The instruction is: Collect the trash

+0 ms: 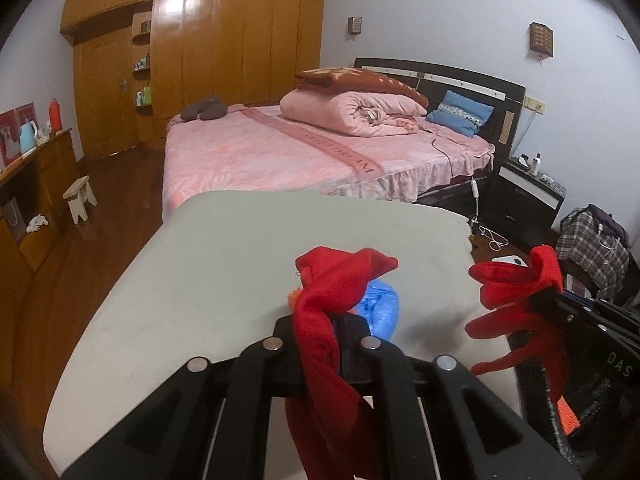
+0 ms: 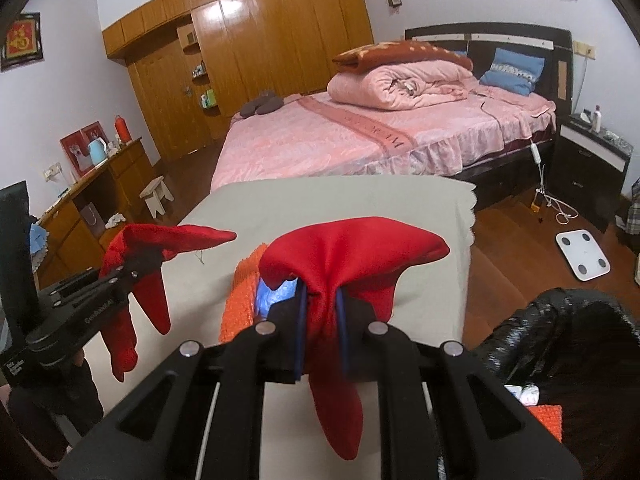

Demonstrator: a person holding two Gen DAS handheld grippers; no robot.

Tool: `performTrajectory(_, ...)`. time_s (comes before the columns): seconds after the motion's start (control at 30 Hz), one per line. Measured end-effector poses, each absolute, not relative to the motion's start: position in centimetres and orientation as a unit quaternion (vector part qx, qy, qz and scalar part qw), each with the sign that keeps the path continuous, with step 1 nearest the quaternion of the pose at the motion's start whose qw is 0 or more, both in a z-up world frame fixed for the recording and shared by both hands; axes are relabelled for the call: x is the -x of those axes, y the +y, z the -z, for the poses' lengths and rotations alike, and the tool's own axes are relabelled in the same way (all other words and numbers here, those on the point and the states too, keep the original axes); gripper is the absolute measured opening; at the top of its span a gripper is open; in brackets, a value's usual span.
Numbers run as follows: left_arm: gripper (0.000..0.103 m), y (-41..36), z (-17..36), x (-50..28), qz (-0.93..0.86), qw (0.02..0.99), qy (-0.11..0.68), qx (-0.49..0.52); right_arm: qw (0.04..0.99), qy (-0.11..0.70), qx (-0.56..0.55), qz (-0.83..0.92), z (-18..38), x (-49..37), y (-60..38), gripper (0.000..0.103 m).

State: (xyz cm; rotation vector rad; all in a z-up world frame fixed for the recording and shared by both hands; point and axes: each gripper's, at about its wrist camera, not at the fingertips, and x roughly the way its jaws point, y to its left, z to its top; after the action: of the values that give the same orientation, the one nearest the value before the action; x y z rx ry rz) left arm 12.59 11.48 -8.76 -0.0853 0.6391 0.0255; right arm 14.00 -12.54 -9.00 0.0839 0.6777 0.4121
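Pinched in each hand-held gripper — left (image 1: 320,332), right (image 2: 320,312) — a red glove (image 1: 324,292) dangles; the black trash bag (image 2: 560,332) gapes just right of the right one.

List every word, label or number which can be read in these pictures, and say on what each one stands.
"DAS": on the black body of the right gripper, cut off at the picture's edge.
Pink band across the bed cover: large letters, upside down, not surely readable.
White print on the left gripper: too blurred to read.
Small label at that gripper's handle end: too small to read.
Red framed sign on the wall: a gold symbol, not legible.
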Motion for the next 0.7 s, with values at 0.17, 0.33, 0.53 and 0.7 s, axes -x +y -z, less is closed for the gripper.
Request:
performTrajectory(0.17,0.008,9.9,7.5,-11.7,0.000,0.952,0.304,0.037,0.926,0.322,-0.041,-0.193,8.1,-12.5,-14.1,0.013)
performTrajectory(0.33,0.008,8.3,6.5,-10.8,0.015,0.953,0.301,0.034,0.929,0.316,-0.042,-0.186,7.2,-11.0,-15.7,0.013)
performTrajectory(0.53,0.008,5.9,5.2,-9.6,0.039,0.955,0.292,0.023,0.936,0.301,-0.040,-0.179,6.0,-9.0,-17.4,0.013)
performTrajectory(0.7,0.008,3.6,4.3,-8.8,0.058,0.957,0.284,0.012,0.940,0.291,-0.041,-0.171,5.2,-7.8,-18.9,0.013)
